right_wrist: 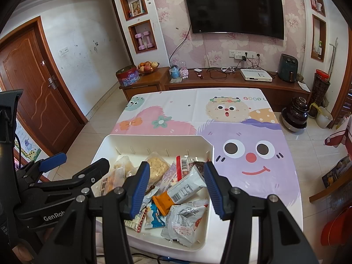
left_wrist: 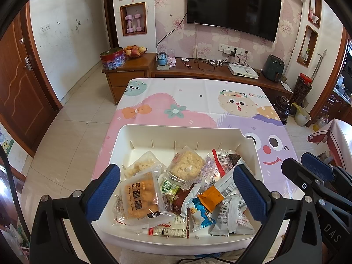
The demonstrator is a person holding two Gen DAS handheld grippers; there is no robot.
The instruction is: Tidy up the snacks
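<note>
A white tray (left_wrist: 123, 136) sits on the near part of a table covered by a cartoon tablecloth (left_wrist: 198, 101), filling the lower centre of both views. The snacks lie in a loose heap inside it: a clear pack of orange fried pieces (left_wrist: 140, 195) at the lower left of the left wrist view, a pale puffed-rice cake (left_wrist: 187, 165) behind it, an orange-ended wrapper (right_wrist: 164, 202) and a blue packet (right_wrist: 155, 216) in the middle, and a crumpled grey-white wrapper (right_wrist: 183, 222) toward the tray's near right corner. The left gripper (left_wrist: 176, 189) hangs above the heap with its blue pads spread wide, nothing between them touching. The right gripper (right_wrist: 175, 186) hovers over the tray's right half, jaws moderately apart and empty.
</note>
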